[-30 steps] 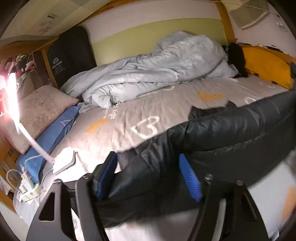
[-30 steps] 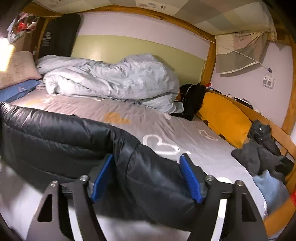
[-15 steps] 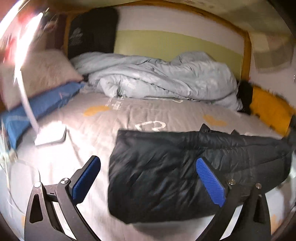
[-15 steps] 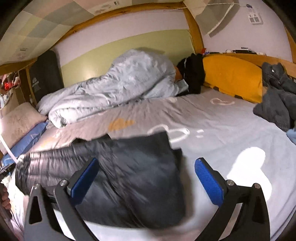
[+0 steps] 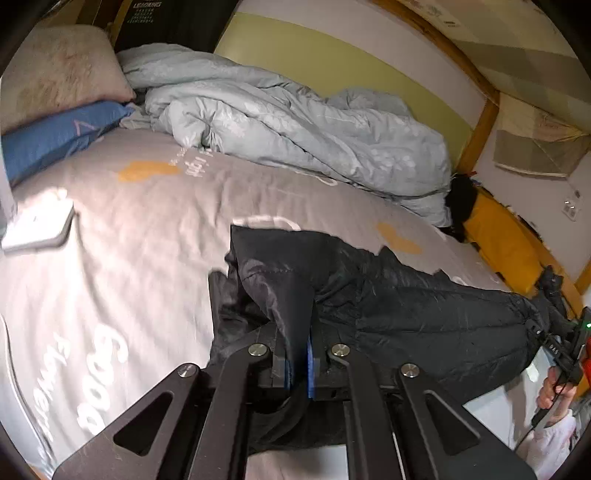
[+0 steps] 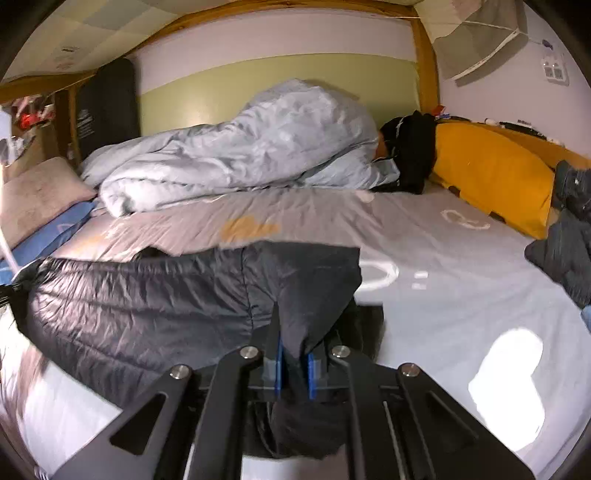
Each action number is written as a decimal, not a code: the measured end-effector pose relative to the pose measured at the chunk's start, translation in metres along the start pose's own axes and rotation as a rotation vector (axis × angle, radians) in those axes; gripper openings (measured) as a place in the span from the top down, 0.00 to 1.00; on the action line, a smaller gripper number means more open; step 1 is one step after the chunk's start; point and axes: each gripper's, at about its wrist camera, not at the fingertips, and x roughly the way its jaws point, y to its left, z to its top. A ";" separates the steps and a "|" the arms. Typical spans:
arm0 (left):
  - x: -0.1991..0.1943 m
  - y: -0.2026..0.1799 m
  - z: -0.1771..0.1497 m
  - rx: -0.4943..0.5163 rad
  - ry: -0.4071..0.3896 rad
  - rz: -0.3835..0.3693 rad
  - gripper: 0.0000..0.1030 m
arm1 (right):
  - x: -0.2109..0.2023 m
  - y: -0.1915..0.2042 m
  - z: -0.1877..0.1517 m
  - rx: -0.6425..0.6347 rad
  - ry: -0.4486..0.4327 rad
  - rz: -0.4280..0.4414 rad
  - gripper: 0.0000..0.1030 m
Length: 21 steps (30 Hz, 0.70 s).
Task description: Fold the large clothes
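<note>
Left wrist view: the left hand-held gripper (image 5: 298,354) is clamped on a pinched fold of the black quilted jacket (image 5: 424,306) lying across the near bed (image 5: 110,258) — slick, puffy nylon that may slip free if tugged.

Right wrist view: the right hand-held gripper (image 6: 294,363) is closing on the jacket's right end (image 6: 310,280) — uneven pulls would skew the fold.

The grey bedsheet (image 5: 155,206) carries white lettering reading "Good". A black panel (image 5: 173,20) by the wall shows "LEGKING". Smaller print is unreadable.
</note>
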 end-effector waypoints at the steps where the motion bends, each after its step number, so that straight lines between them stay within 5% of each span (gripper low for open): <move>1: 0.008 -0.004 0.009 0.011 0.015 0.029 0.95 | 0.010 0.001 0.008 0.001 0.019 -0.016 0.92; 7: 0.073 -0.012 0.031 0.043 0.151 0.166 0.95 | 0.080 0.001 0.020 -0.007 0.190 -0.093 0.92; 11: 0.093 -0.011 0.025 0.038 0.189 0.198 0.93 | 0.087 -0.004 0.015 0.016 0.182 -0.110 0.89; 17: 0.050 -0.032 0.020 0.128 0.023 0.282 0.82 | 0.047 -0.009 0.020 0.070 0.029 -0.183 0.76; 21: 0.006 -0.053 0.013 0.184 -0.110 0.251 0.71 | 0.003 0.003 0.031 0.086 -0.099 -0.198 0.65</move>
